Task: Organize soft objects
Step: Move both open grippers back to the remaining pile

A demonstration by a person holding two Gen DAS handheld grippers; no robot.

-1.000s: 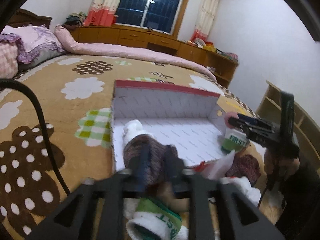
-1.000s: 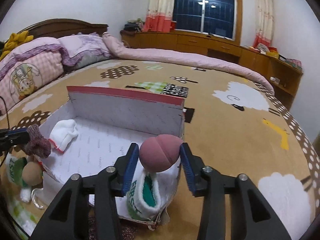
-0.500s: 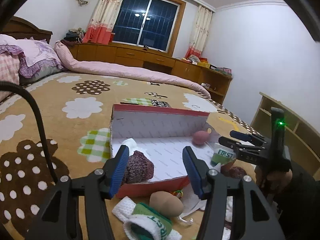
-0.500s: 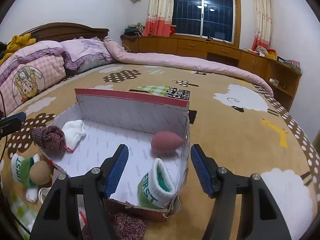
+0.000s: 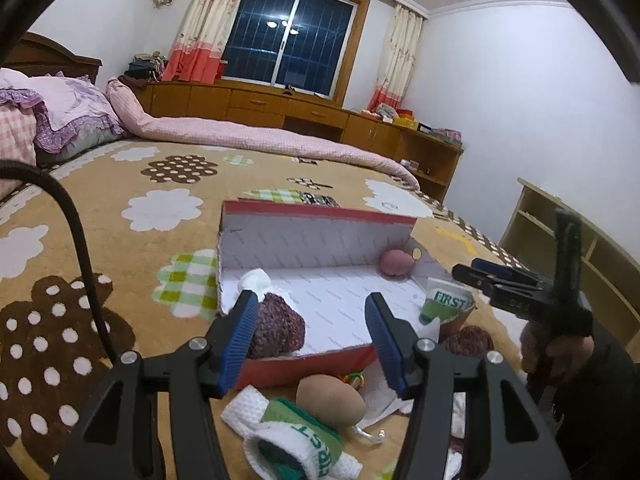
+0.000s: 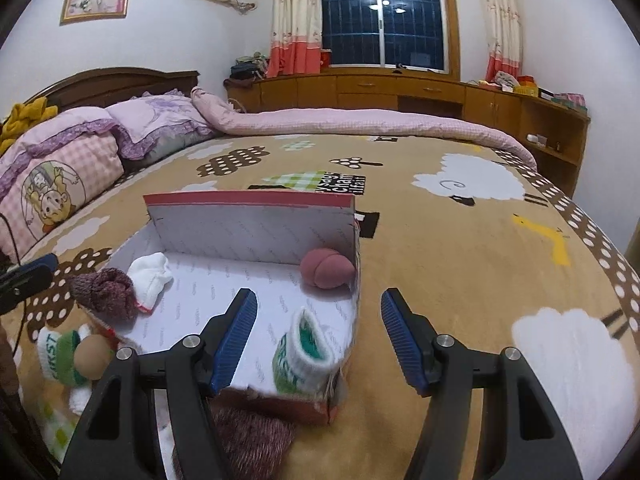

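Observation:
A shallow red-edged cardboard box (image 5: 320, 216) (image 6: 248, 200) lies on the bed. Inside it are a maroon knit item (image 5: 276, 326) (image 6: 106, 294), a white sock (image 5: 254, 280) (image 6: 150, 276), a pink sponge (image 5: 394, 262) (image 6: 326, 268) and a green-and-white "FIRST" sock (image 5: 444, 306) (image 6: 306, 350). In front of the box lie a tan sponge (image 5: 330, 400) (image 6: 92, 356) and another green-and-white sock (image 5: 296, 444) (image 6: 58, 354). My left gripper (image 5: 310, 340) is open and empty above the box's near edge. My right gripper (image 6: 318, 338) is open and empty at the box's near right corner.
A second maroon knit item (image 6: 248, 436) (image 5: 468, 340) lies by the box's corner. Pillows (image 6: 60, 160) and a rolled pink quilt (image 6: 380, 124) line the bed's far side. Wooden cabinets (image 6: 420, 92) stand under the window. A shelf (image 5: 560, 232) stands off the bed's right.
Both grippers opened and drew back. The left let go of the maroon knit item in the box; the right let go of the pink sponge, now at the box's far right corner.

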